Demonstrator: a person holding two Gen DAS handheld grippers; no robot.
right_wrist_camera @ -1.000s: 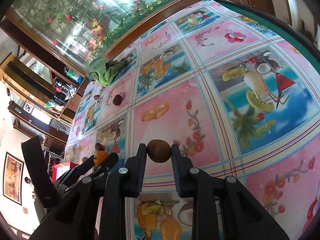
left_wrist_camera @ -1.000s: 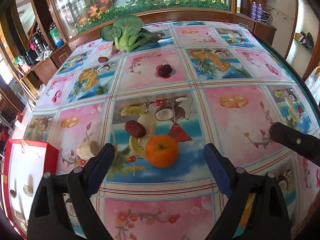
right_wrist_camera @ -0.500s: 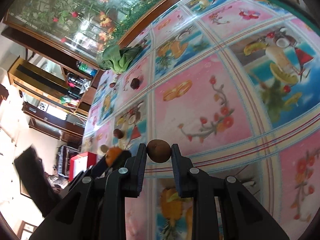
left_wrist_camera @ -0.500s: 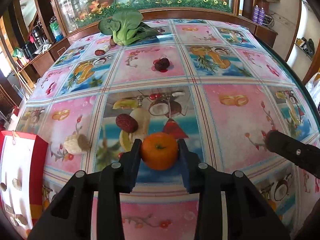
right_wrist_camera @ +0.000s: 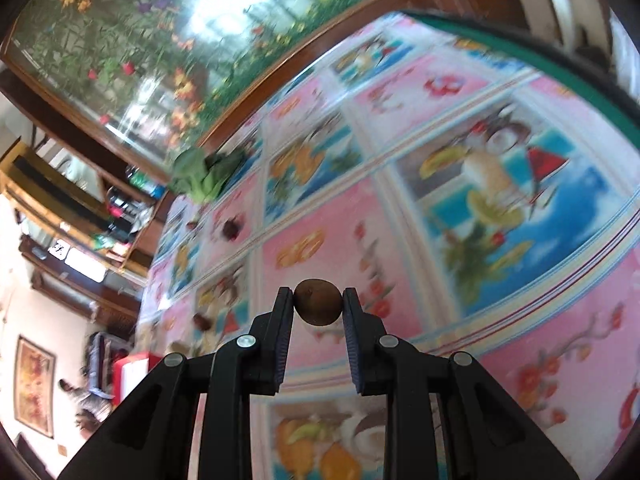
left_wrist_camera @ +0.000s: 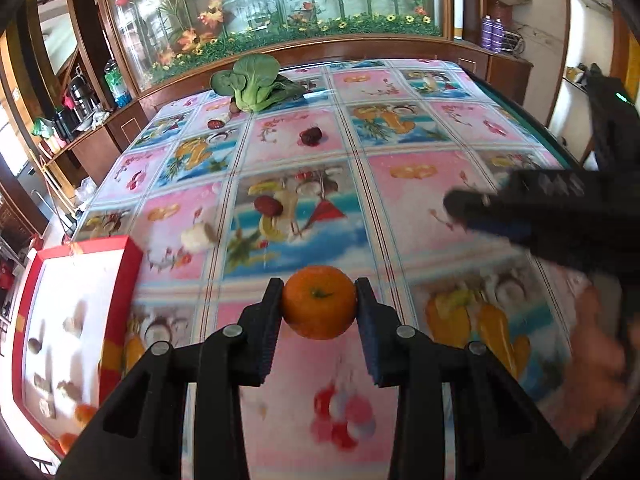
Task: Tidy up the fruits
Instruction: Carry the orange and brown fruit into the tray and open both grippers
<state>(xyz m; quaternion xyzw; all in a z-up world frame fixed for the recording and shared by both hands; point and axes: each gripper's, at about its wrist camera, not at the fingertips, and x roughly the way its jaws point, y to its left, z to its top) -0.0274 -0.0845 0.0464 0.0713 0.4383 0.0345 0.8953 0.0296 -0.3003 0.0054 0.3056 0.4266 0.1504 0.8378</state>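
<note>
My left gripper (left_wrist_camera: pixel 319 304) is shut on an orange (left_wrist_camera: pixel 319 307), held above the patterned table. A red-rimmed box (left_wrist_camera: pixel 128 256) with several small items on its white floor lies at the left. On the table sit a red date (left_wrist_camera: pixel 269 205), a pale lumpy piece (left_wrist_camera: pixel 197 235) and a dark fruit (left_wrist_camera: pixel 310 136). The right gripper's arm shows blurred at the right edge of the left wrist view. In the right wrist view my right gripper (right_wrist_camera: pixel 318 307) is shut on a small brown round fruit (right_wrist_camera: pixel 318 306), lifted off the table.
A leafy green vegetable (left_wrist_camera: pixel 252 84) lies at the table's far edge, with a small dark piece (left_wrist_camera: pixel 216 123) near it. A wooden counter and a glass case of flowers (left_wrist_camera: pixel 272 8) stand behind. The table's green rim (left_wrist_camera: pixel 520 108) runs along the right.
The left gripper closed on the orange and lifted it toward the near-left, so the red box now shows larger. The right gripper kept its hold on the brown fruit and tilted a little.
</note>
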